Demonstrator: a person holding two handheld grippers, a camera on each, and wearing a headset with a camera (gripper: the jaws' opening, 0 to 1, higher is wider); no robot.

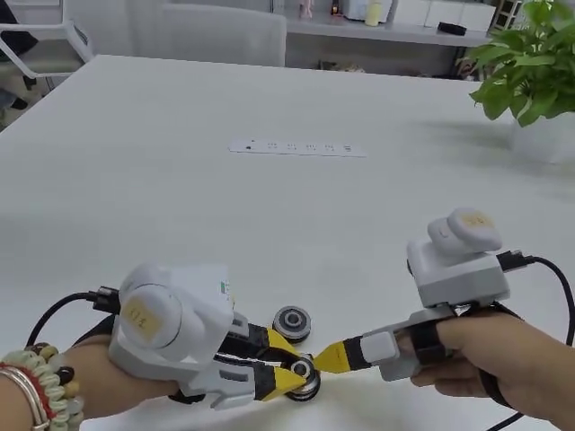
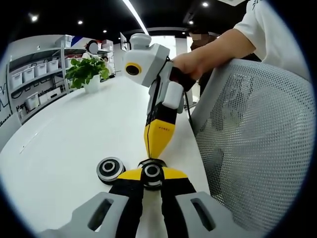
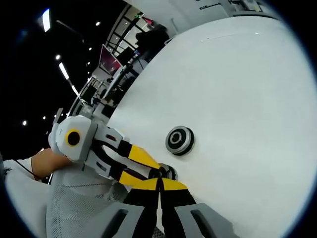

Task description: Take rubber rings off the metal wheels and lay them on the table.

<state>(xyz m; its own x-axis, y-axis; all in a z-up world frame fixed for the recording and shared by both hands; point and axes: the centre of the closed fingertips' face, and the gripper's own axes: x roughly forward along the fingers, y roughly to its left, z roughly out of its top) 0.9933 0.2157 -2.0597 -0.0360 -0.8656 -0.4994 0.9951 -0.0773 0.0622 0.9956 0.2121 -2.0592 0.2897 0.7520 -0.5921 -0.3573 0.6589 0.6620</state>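
The task looks barely begun. The left gripper lies low over the white table at the near edge, its yellow-tipped jaws drawn in and clamped on either side of a small metal wheel, which lies flat on the tabletop. The right gripper comes in from the opposite side with its jaws pressed narrow, tip to tip, their point meeting the rim of that held wheel. In the right gripper view the tips crowd against the wheel, so it cannot be told whether they have nipped the rubber ring or only touch it. A second wheel lies flat just beside the first, on its far side in the head view and apart from both grippers, and its black outer ring appears to be seated on it. The held wheel also seems to wear its dark band, so by this showing neither ring has been laid on the table and both removals remain. The step in hand is most likely the first peel, with one gripper steadying the wheel while the other works the ring's edge. Farther back a white power strip lies on the table and a potted plant stands at the right corner, both well apart from the work.
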